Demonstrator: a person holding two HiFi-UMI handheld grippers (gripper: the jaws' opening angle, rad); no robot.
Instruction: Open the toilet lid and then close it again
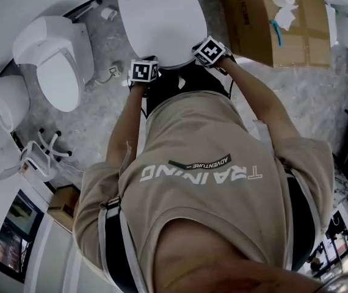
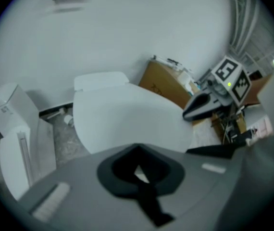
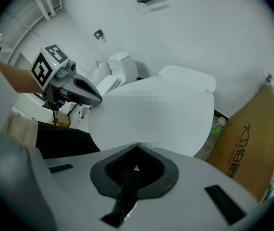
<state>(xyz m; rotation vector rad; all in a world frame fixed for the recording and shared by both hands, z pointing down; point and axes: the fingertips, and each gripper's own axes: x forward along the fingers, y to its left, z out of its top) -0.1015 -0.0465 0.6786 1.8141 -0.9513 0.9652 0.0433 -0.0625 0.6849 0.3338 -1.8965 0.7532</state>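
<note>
At the near rim of the white toilet lid (image 1: pixel 155 17), which lay lowered over its bowl in front of the person, the left gripper (image 1: pixel 145 71) and the right gripper (image 1: pixel 212 52) sat side by side, well apart, each tip just at the lid's edge. In both gripper views the dark jaws were drawn together, only a sliver of white showing between them, with no hold on the lid. A cardboard box (image 1: pixel 278 23) stood just right of the toilet, and a second toilet (image 1: pixel 58 66) to its left.
</note>
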